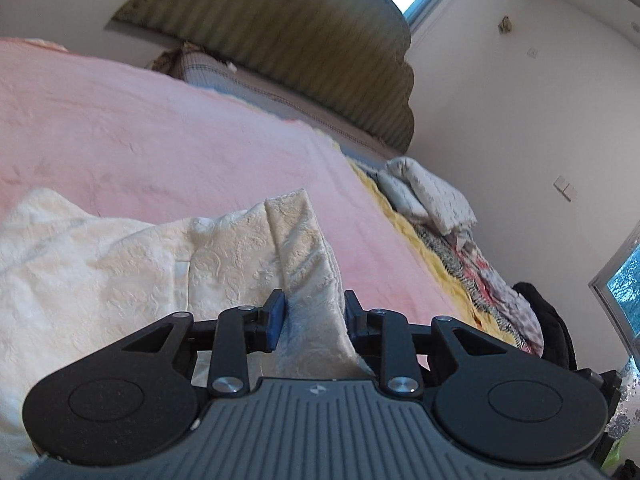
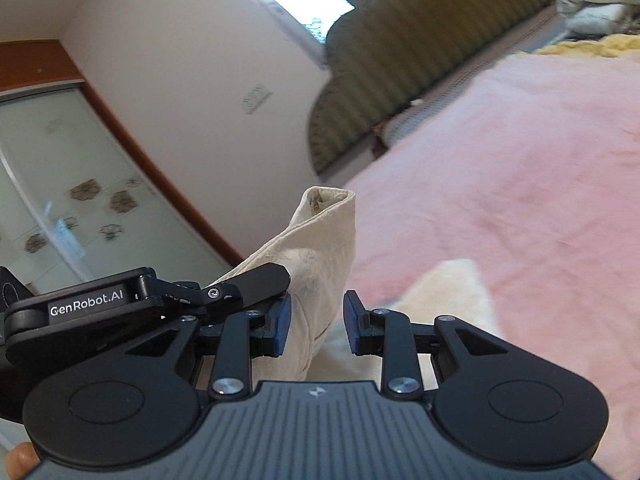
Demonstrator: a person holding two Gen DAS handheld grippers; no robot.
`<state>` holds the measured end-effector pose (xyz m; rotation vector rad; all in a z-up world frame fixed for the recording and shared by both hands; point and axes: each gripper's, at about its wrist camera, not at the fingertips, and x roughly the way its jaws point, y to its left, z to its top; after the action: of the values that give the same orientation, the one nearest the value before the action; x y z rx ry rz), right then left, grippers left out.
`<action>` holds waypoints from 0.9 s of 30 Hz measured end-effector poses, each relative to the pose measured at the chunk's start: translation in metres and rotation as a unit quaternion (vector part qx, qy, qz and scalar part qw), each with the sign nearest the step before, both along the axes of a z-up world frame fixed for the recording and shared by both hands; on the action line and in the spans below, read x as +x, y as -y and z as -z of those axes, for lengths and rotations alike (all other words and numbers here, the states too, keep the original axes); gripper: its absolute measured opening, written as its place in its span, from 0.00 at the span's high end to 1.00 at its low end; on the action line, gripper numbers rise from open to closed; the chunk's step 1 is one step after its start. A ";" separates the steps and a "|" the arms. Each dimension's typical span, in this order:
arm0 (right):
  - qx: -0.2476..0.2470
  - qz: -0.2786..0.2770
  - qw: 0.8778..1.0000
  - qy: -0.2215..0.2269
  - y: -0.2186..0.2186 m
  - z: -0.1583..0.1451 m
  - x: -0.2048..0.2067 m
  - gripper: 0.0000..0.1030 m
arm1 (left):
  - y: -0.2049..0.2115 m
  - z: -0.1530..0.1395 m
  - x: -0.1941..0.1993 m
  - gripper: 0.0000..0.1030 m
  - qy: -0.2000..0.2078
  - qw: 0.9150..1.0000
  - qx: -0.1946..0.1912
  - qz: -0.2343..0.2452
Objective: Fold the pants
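Observation:
The cream textured pants lie bunched on the pink bedspread. My left gripper has a raised fold of the pants between its blue-padded fingers, and the cloth fills the gap. In the right wrist view my right gripper stands around a lifted pant end with its hem pointing up; the cloth touches the left pad and a gap shows at the right pad. The other gripper's black body sits close at the left. More of the pants lie below on the bed.
A green striped scalloped headboard stands at the far end with a pillow. Folded blankets and clothes pile along the bed's right edge. A wardrobe with glass doors stands at the left in the right wrist view.

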<state>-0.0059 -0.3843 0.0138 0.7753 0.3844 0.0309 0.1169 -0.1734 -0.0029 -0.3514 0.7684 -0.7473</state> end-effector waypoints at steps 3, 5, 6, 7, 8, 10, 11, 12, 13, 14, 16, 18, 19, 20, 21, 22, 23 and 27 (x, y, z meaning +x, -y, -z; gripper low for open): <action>0.010 0.016 1.000 -0.016 0.011 0.012 -0.006 0.73 | 0.017 0.010 -0.003 0.66 0.008 1.000 0.019 0.008; 0.013 0.024 0.999 -0.022 0.017 0.018 -0.008 0.73 | 0.025 0.016 -0.002 0.66 0.006 1.000 0.022 0.014; 0.017 0.028 0.999 -0.026 0.023 0.023 -0.012 0.73 | 0.028 0.022 0.001 0.63 0.000 1.000 0.020 0.016; 0.017 0.032 0.999 -0.031 0.026 0.025 -0.012 0.73 | 0.028 0.026 0.002 0.59 -0.010 1.000 0.015 0.019; 0.015 0.037 0.999 -0.037 0.028 0.027 -0.011 0.73 | 0.029 0.032 0.005 0.57 -0.020 0.999 0.009 0.024; 0.010 0.054 0.997 -0.048 0.033 0.031 -0.016 0.73 | 0.027 0.040 0.009 0.55 -0.045 0.998 -0.011 0.040; 0.009 0.065 0.996 -0.053 0.035 0.033 -0.018 0.73 | 0.027 0.043 0.009 0.55 -0.051 0.998 -0.015 0.044; 0.009 0.078 0.995 -0.057 0.038 0.035 -0.021 0.73 | 0.027 0.044 0.008 0.56 -0.055 0.997 -0.018 0.051; 0.009 0.090 0.994 -0.059 0.042 0.037 -0.024 0.72 | 0.027 0.044 0.008 0.56 -0.059 0.996 -0.019 0.061; 0.008 0.099 0.994 -0.055 0.046 0.037 -0.027 0.72 | 0.024 0.042 0.006 0.56 -0.059 0.996 -0.023 0.067; -0.003 0.119 0.992 -0.046 0.051 0.031 -0.034 0.72 | 0.016 0.034 0.001 0.54 -0.039 0.997 -0.022 0.068; -0.034 0.131 0.990 -0.041 0.051 0.022 -0.034 0.72 | 0.004 0.021 -0.002 0.48 0.001 0.999 -0.001 0.054; -0.049 0.129 0.990 -0.038 0.049 0.016 -0.033 0.72 | -0.007 0.013 -0.003 0.41 0.024 0.999 0.016 0.039; -0.063 0.121 0.990 -0.035 0.046 0.011 -0.030 0.72 | -0.015 0.008 -0.002 0.38 0.042 0.998 0.035 0.017; -0.076 0.107 0.991 -0.031 0.042 0.005 -0.027 0.72 | -0.023 0.005 0.001 0.33 0.055 0.997 0.053 -0.007; -0.084 0.088 0.992 -0.028 0.038 0.001 -0.021 0.72 | -0.034 0.001 0.006 0.32 0.064 0.995 0.071 -0.032; -0.085 0.064 0.994 -0.024 0.034 -0.003 -0.015 0.72 | -0.042 0.001 0.010 0.31 0.067 0.993 0.081 -0.046; -0.042 -0.031 0.999 0.000 0.016 -0.008 0.018 0.71 | -0.079 0.001 0.029 0.31 0.057 0.988 0.108 -0.098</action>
<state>0.0122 -0.4005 0.0221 0.6802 0.4063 0.0718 0.1461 -0.0940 -0.0035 -0.1827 0.6877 -0.4900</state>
